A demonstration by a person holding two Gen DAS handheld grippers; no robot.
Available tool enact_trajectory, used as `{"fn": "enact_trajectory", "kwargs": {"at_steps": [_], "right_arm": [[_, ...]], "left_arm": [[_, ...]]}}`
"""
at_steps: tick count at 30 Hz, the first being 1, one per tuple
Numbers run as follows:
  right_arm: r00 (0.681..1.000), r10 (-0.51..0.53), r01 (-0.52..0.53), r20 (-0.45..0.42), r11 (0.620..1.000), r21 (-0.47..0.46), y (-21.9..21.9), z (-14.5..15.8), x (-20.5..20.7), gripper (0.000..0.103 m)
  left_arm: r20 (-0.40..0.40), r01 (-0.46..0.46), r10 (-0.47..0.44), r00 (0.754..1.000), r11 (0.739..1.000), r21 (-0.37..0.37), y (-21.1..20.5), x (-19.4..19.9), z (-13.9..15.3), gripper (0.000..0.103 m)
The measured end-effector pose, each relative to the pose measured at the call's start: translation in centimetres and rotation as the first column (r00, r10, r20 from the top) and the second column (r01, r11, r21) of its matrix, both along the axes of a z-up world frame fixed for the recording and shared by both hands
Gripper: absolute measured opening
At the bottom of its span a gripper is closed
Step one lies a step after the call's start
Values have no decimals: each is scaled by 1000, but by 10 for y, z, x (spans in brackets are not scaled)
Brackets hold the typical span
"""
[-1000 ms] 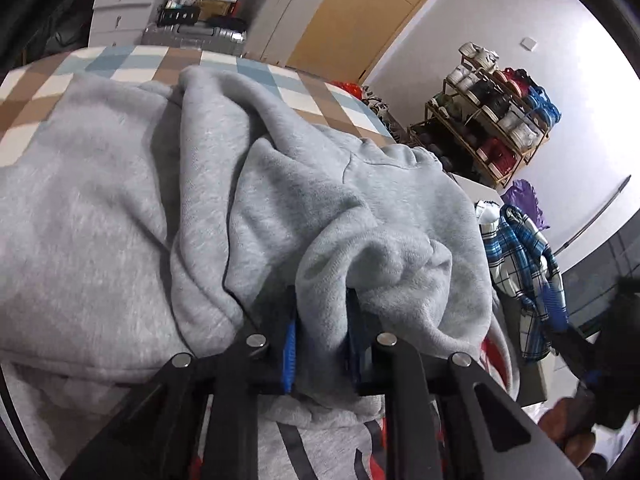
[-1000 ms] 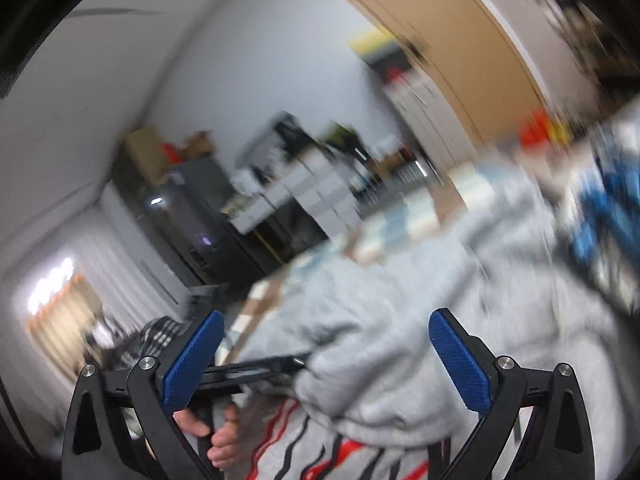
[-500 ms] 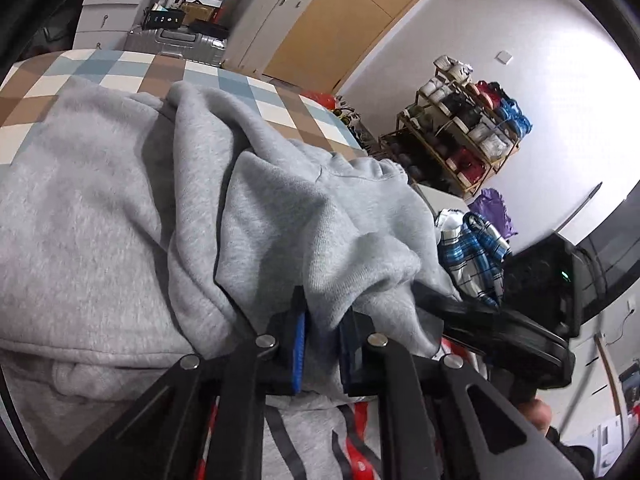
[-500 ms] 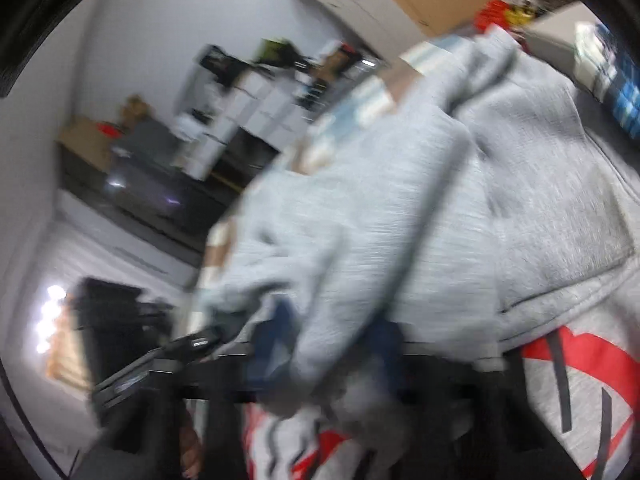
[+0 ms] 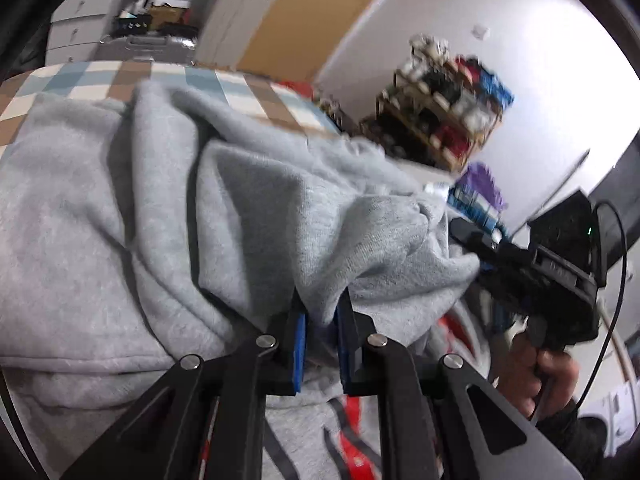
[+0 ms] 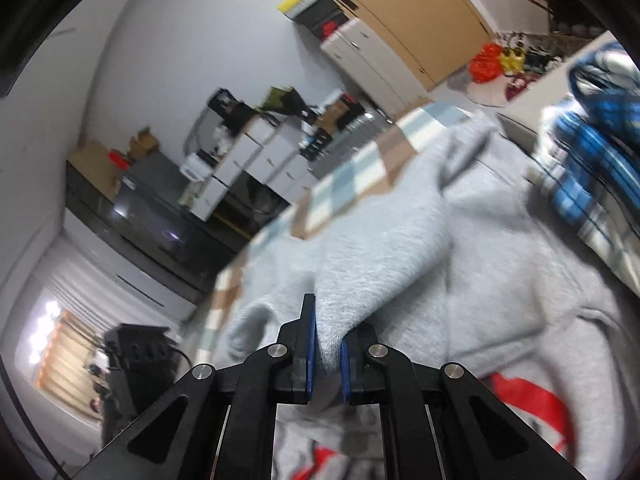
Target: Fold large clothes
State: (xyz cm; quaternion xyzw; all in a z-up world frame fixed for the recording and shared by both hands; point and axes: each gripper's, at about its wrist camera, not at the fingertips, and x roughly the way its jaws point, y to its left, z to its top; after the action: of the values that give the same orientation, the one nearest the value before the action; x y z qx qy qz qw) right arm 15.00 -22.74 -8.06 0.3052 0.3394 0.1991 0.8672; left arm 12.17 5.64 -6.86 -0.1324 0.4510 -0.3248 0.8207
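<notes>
A large grey sweatshirt (image 5: 100,220) with a red and dark print (image 5: 352,432) lies rumpled on a checked cloth surface (image 5: 120,76). In the left wrist view my left gripper (image 5: 320,320) is shut on a raised fold of its grey fabric. To the right in that view, the right gripper (image 5: 480,256) bites the same bunched edge, with a hand (image 5: 536,376) on its grip. In the right wrist view my right gripper (image 6: 328,332) is shut on a fold of the sweatshirt (image 6: 500,280), its blue pads pressing the cloth from both sides.
A blue plaid shirt (image 6: 592,148) lies at the right, beside the sweatshirt. A shoe rack (image 5: 440,120) stands by the white wall, with white drawers (image 6: 260,160) and a wooden wardrobe (image 6: 420,12) beyond the checked surface (image 6: 352,176).
My right gripper, wide open a second ago, came in over the sweatshirt and shut on a fold. The left gripper kept its grip and tilted a little.
</notes>
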Motion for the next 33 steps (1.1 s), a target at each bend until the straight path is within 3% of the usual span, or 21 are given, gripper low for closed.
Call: {"fn": "enact_trajectory", "kwargs": {"at_steps": [2, 5, 7, 11, 13, 14, 15, 18, 21, 23, 25, 26, 27, 33], "right_arm": [[998, 17, -19, -61, 999, -35, -1, -11, 0, 9], [985, 27, -41, -168, 996, -77, -1, -34, 4, 9], [984, 30, -47, -176, 994, -95, -2, -36, 5, 9], [988, 36, -52, -153, 993, -101, -1, -30, 3, 10], [988, 39, -53, -147, 994, -96, -2, -30, 1, 11], [990, 44, -55, -136, 995, -82, -3, -29, 1, 12], [991, 45, -55, -129, 996, -76, -2, -29, 0, 12], [991, 42, -51, -127, 996, -70, -2, -28, -1, 12], [991, 42, -52, -126, 996, -75, -3, -28, -2, 12], [992, 45, -54, -119, 995, -79, -2, -27, -2, 12], [993, 49, -58, -110, 995, -80, -3, -27, -3, 12], [993, 50, -58, -104, 995, -78, -3, -26, -4, 12], [995, 48, -54, -89, 996, -70, -4, -24, -5, 12], [1000, 13, -13, 0, 1000, -21, -11, -9, -15, 9]], "left_arm": [[-36, 7, -7, 999, 1000, -2, -1, 0, -9, 8], [-24, 35, -34, 999, 998, 47, -5, -4, -8, 8], [-13, 86, -86, 996, 995, 48, -5, -9, 0, 8], [141, 160, -153, 978, 987, -34, 11, -28, 40, 8], [224, 151, -138, 965, 988, -40, 15, -34, 60, 16], [234, 126, -112, 966, 991, -46, 15, -30, 63, 39], [212, 87, -71, 975, 994, -69, 16, -21, 62, 69], [69, -13, 22, 997, 991, -133, 16, 11, 43, 74], [-78, -80, 66, 995, 978, -193, 14, 34, 20, 74], [-140, -99, 67, 988, 966, -237, 10, 43, 6, 72], [-165, -131, 88, 982, 954, -271, 11, 41, 0, 54], [-185, -131, 79, 979, 949, -288, 13, 40, -3, 27], [-207, -150, 95, 974, 952, -267, 14, 41, -6, 7], [-168, -202, 160, 973, 940, -274, 34, 18, 8, 1]]}}
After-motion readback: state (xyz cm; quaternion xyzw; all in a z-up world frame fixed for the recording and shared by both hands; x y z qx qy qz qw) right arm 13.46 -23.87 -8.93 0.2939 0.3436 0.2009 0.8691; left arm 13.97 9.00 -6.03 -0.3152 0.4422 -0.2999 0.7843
